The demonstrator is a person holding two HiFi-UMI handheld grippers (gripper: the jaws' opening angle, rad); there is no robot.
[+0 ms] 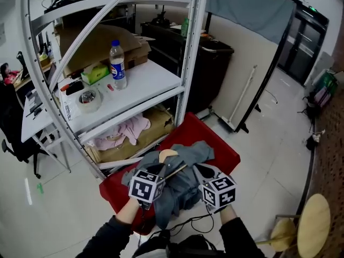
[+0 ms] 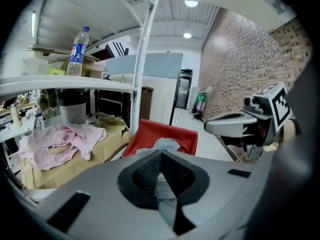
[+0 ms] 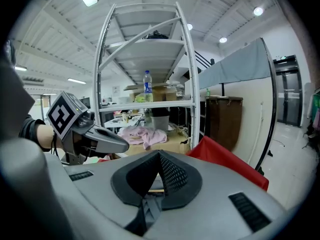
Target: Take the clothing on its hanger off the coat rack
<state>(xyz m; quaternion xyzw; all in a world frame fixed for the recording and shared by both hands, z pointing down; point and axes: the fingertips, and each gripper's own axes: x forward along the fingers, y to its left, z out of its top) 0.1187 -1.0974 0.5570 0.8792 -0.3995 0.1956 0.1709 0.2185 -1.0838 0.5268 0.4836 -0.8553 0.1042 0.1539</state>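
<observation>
Pale glossy floor [image 1: 258, 144] runs beneath us, with a tall white metal shelf rack [image 1: 189, 52] standing on it to our left. On the rack's middle shelf we see a clear plastic water bottle with a blue label [image 1: 117, 63]. A crumpled pink cloth [image 1: 122, 133] lies on the cardboard below it.

At the foot of the rack sits a red fabric bin [image 1: 217, 141], open at the top. The grey cloth garment [image 1: 183, 184] lies bunched and rumpled inside it, folds heaped over one another, one edge spilling toward us over the bin's near side. The pale wooden hanger [image 1: 167, 156] is threaded into the garment. Its rounded shoulder pokes out at the far end of the heap, and a thin straight bar slants across the cloth.

We hold both tools low over the garment, side by side. The left gripper [image 1: 160, 171] has its fingers clenched, and in its own view a fold of the grey cloth is pinched between them. The right gripper [image 1: 200, 171] is clenched too. Its view shows a strip of the same grey cloth trapped between the fingers, with a sliver of the wooden hanger just behind the pinch.
</observation>
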